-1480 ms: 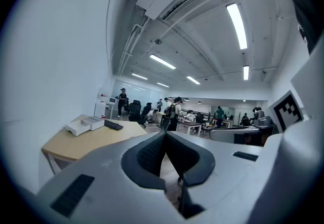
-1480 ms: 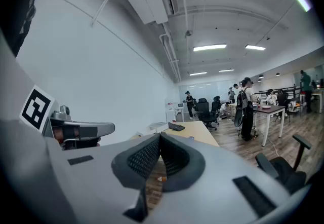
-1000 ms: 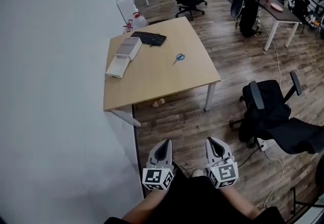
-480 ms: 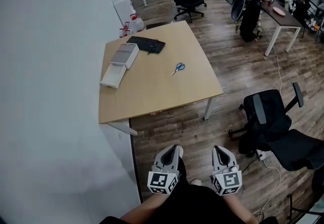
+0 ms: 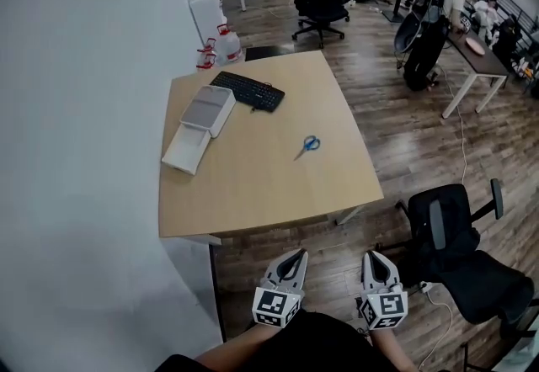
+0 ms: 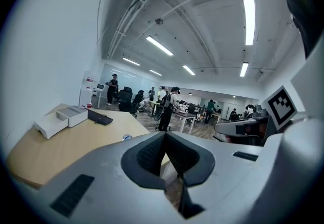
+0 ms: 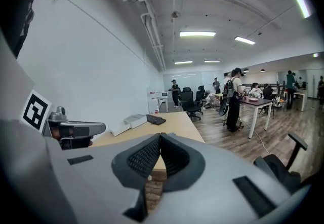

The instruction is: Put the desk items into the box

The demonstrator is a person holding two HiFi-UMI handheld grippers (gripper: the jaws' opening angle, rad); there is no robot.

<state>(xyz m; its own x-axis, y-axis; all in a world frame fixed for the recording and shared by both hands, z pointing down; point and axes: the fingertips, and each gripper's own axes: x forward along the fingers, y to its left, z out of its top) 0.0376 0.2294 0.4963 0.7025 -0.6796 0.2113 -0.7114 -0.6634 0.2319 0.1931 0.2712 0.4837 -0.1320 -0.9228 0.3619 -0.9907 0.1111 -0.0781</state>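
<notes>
The left tongs (image 5: 295,256) are pressed together with nothing between them, held low in front of the person, short of the near edge of the surface (image 5: 253,189). The right tongs (image 5: 374,258) sit just beside them, level with them, pressed together and empty too. Both point toward the surface.

On the surface, ahead and to the left of the left tongs, lies a white box (image 5: 198,127), set at a slant near the left edge. Beyond it, further ahead of the left tongs, a black keyboard (image 5: 248,90) lies with its left end just beside the box's far corner. Blue-handled scissors (image 5: 308,145) lie alone on bare wood, ahead of the gap between the two tongs, nearer than the keyboard and apart from it and the box.

To the right of the right tongs, a black chair (image 5: 455,244) stands on the wooden floor (image 5: 396,151), clear of the surface.
</notes>
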